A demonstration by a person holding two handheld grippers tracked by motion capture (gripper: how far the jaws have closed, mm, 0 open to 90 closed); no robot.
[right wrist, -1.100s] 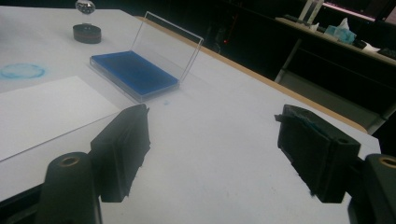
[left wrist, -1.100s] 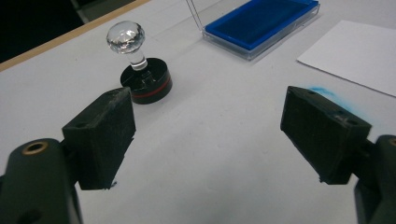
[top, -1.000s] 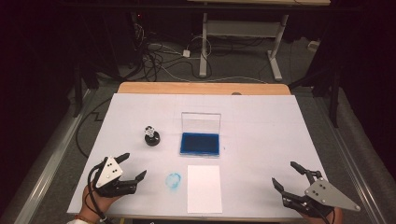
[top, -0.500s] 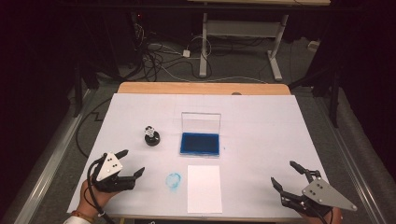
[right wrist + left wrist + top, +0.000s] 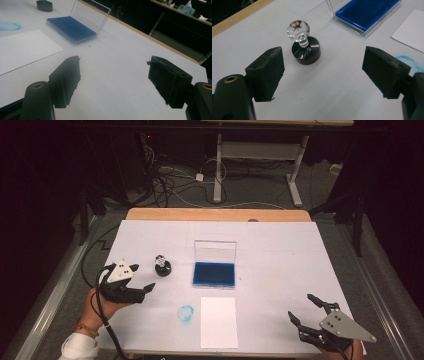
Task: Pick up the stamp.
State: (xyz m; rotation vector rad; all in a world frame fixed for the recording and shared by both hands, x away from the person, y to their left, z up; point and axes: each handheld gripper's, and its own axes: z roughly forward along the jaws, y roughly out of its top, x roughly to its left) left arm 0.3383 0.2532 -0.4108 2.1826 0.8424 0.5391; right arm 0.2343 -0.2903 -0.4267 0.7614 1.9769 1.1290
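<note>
reaching toward the stamp (image 5: 162, 265) looks like the step in hand: the left gripper (image 5: 141, 291) sits in the lower left of the high view with its jaws spread apart and nothing between them, aimed up and right at that small black stamp with the clear faceted knob. in the left gripper view the stamp (image 5: 305, 47) stands upright in the upper middle, just ahead of the gap between the pads and not touching either. the open blue ink pad (image 5: 214, 273) lies centre frame, the white paper (image 5: 218, 321) below it, a blue smudge (image 5: 185, 313) just left of the paper. the right gripper (image 5: 303, 310), lower right, has its jaws apart and empty, having just closed a little. next, i judge, the left jaws must straddle the knob or base squarely and close without tipping it.
</note>
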